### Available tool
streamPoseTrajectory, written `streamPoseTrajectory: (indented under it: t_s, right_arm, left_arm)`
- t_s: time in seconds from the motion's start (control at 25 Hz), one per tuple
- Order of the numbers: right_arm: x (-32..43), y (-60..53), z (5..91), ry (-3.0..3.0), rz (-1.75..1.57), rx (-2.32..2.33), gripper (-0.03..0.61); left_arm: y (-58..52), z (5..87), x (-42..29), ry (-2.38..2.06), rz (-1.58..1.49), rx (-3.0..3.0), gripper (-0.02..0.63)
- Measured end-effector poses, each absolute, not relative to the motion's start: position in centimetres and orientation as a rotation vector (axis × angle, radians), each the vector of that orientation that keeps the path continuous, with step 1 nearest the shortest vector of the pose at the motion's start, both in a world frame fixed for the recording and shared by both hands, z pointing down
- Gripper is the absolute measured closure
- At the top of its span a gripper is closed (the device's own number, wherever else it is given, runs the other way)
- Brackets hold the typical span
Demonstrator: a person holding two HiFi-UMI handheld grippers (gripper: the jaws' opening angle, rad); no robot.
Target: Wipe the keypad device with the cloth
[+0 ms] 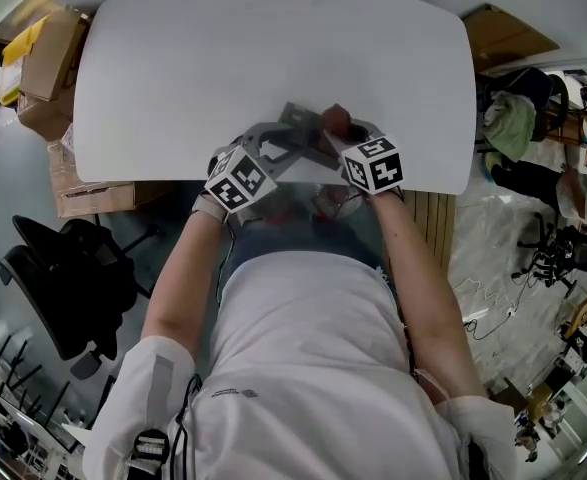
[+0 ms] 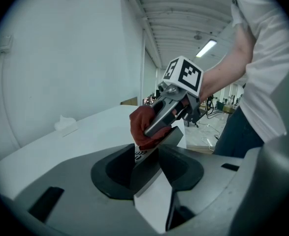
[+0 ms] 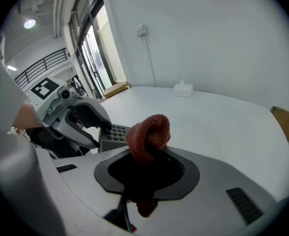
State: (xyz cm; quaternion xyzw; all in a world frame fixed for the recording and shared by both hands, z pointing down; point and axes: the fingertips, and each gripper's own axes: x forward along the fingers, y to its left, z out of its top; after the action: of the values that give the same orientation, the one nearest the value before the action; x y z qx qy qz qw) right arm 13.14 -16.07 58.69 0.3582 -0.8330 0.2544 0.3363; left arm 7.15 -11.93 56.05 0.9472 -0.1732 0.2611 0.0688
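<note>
The keypad device [image 2: 151, 161] sits between the two jaws of the left gripper [image 2: 151, 170]. The jaws stand wide apart and press on its sides, so it is held. It is tilted, with its far end up. Its round buttons [image 3: 115, 132] show in the right gripper view.

The cloth [image 3: 146, 134] is red-brown and bunched up. The right gripper [image 3: 146, 170] has its jaws closed on it, and a bit hangs down below. In the left gripper view the cloth [image 2: 140, 127] touches the far end of the device, with the right gripper [image 2: 156, 127] right behind it.

Both grippers meet just over the near edge of the white table [image 1: 273, 58], close to the person's body. Past them the big white top stretches away to the wall. A tissue box [image 3: 183, 89] sits near the far edge, well apart from the device.

Off the table's left side are cardboard boxes [image 1: 43, 58], and a black chair [image 1: 63, 278] stands on the floor near the person's left arm. Off the right side lie a board [image 1: 508, 33] and heaps of things [image 1: 548, 178].
</note>
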Motion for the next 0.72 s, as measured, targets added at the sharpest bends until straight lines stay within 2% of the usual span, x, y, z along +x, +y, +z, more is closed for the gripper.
streamPoseTrajectory:
  t_s: [0.72]
  right_arm:
    - [9.1, -13.0, 55.7, -2.267, 0.827, 0.702, 0.477]
  left_arm:
    - [-12.0, 55.8, 7.1, -0.364, 0.73, 2.91, 0.466]
